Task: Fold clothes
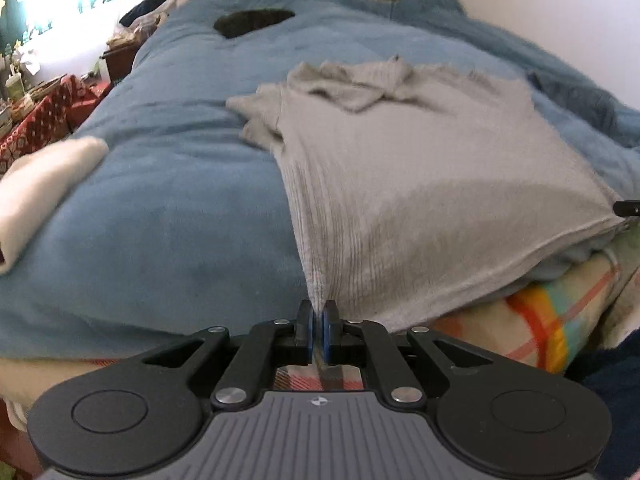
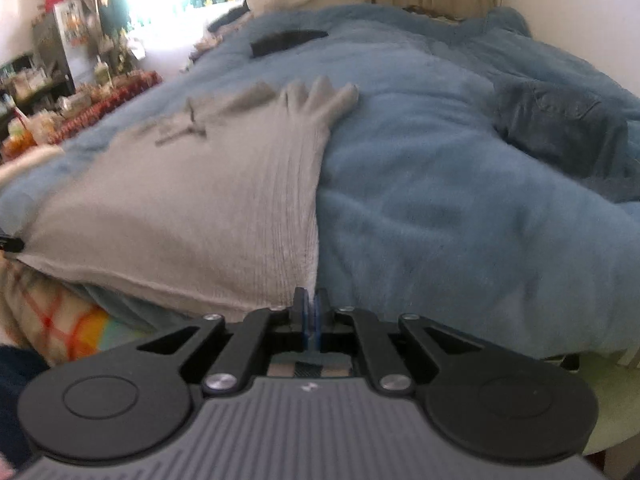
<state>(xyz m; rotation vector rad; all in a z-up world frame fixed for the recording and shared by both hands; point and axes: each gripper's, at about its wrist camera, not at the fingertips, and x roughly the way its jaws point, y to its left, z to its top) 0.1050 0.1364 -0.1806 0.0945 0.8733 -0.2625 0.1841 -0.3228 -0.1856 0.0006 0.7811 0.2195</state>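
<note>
A: Left wrist view?
B: Left gripper (image 1: 319, 311) at the bed's near edge, fingers pinching the near left corner of the grey sweater (image 1: 400, 168). Sweater lies spread on the blue blanket (image 1: 168, 208), sleeves bunched at the far end. White garment (image 1: 44, 188) off to the left, dark item (image 1: 252, 22) far back.

A: Right wrist view?
B: Right gripper (image 2: 310, 300) at the near edge, fingers pressed together on the sweater's (image 2: 180, 200) near right corner. Fabric looks pulled taut up from the hem. Folded jeans (image 2: 556, 120) sit to the right on the blanket (image 2: 440, 220), apart from the sweater. Striped sheet (image 2: 60, 320) shows under the hem.
</note>
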